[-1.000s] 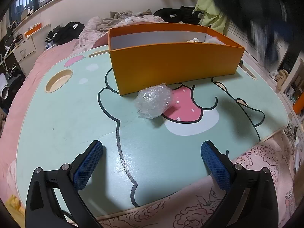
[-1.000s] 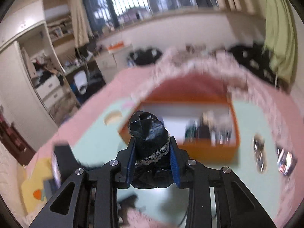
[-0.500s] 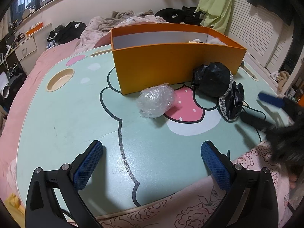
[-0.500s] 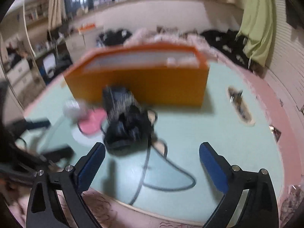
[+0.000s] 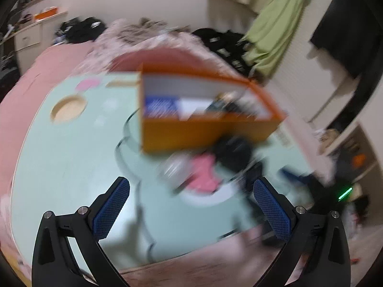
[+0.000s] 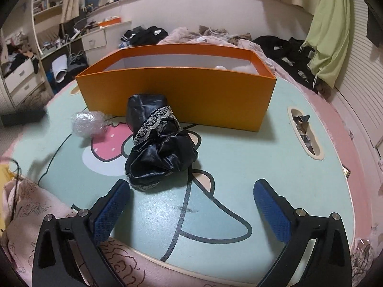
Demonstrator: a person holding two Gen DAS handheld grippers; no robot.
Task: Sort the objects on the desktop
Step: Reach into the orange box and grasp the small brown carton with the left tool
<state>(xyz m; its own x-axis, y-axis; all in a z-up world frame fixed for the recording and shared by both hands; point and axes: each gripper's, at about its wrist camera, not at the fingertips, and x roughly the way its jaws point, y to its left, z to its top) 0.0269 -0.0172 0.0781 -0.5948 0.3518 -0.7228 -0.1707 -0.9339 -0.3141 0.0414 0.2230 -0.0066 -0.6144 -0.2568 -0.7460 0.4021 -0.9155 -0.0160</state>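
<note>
A black satin cloth with lace trim (image 6: pixel 160 148) lies crumpled on the mint cartoon table (image 6: pixel 239 167), just in front of the orange box (image 6: pixel 191 95). My right gripper (image 6: pixel 191 186) stands open low over the table's near edge, and the cloth lies just beyond its left fingertip, free of the pads. A ball of clear bubble wrap (image 6: pixel 87 124) rests left of the cloth. The left wrist view is blurred: my left gripper (image 5: pixel 190 184) is open and empty above the table, with the box (image 5: pixel 210 129), the black cloth (image 5: pixel 232 150) and the bubble wrap (image 5: pixel 174 167) ahead of it.
The box holds several items at its right end (image 6: pixel 239 68). A slot in the table's right side (image 6: pixel 304 131) holds crumpled wrappers, and a round cup recess (image 5: pixel 68 108) sits at the far left. Pink floral bedding (image 6: pixel 36 215) surrounds the table.
My right gripper came down, opened and let go of the black cloth, which now lies on the table. My left gripper has risen and tilted, so more of the box's inside shows.
</note>
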